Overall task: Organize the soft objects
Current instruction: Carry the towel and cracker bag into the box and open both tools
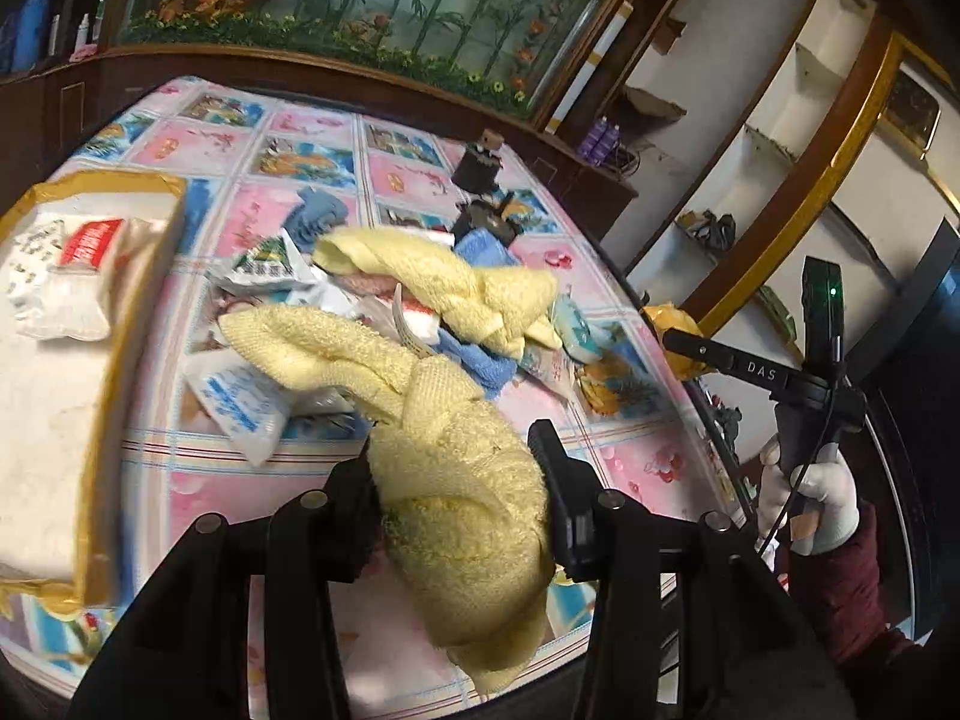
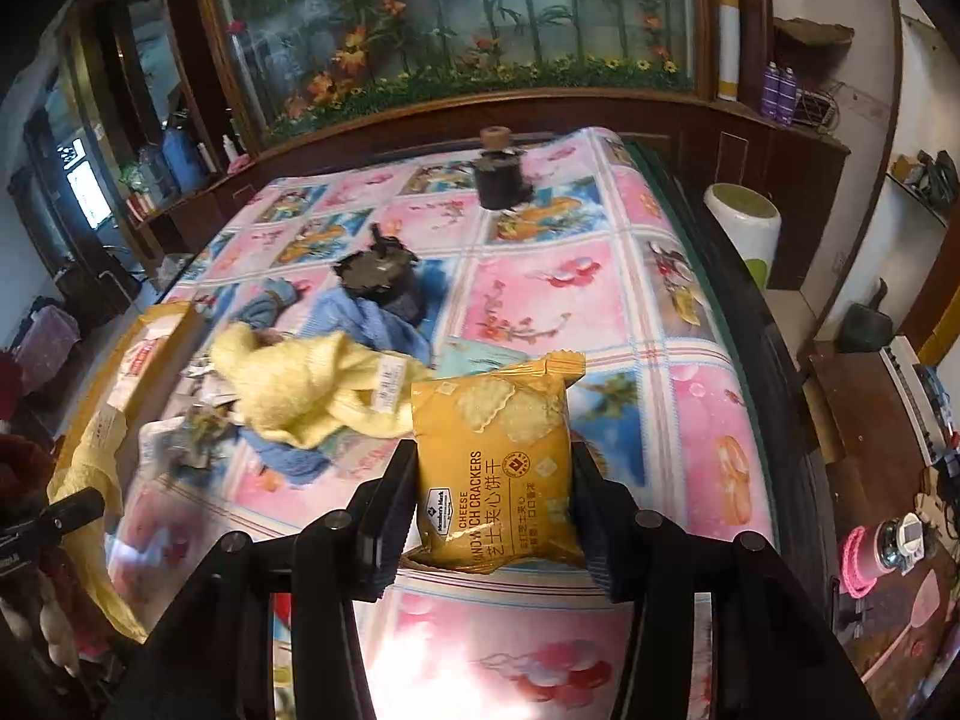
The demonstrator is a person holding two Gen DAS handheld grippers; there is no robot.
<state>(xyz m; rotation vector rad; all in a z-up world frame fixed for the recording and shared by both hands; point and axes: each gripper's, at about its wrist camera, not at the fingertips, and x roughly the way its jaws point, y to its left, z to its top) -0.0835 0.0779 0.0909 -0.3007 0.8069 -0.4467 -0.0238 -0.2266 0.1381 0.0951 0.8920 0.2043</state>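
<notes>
Left gripper [image 1: 459, 480] is clamped on a yellow towel [image 1: 462, 498] lifted between its fingers. Right gripper [image 2: 492, 498] pinches a cracker packet [image 2: 495, 462]. Risk: the towel's tail (trailing ahead into the pile [image 1: 384, 294]) could snag and drag packets along.

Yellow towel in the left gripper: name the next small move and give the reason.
Probably carry the yellow towel left toward the cardboard box and release it there. The left gripper is clamped on it, lifted above the table, and the box sits open beside the pile. The right gripper holds a cheese cracker packet, so it cannot help.
</notes>
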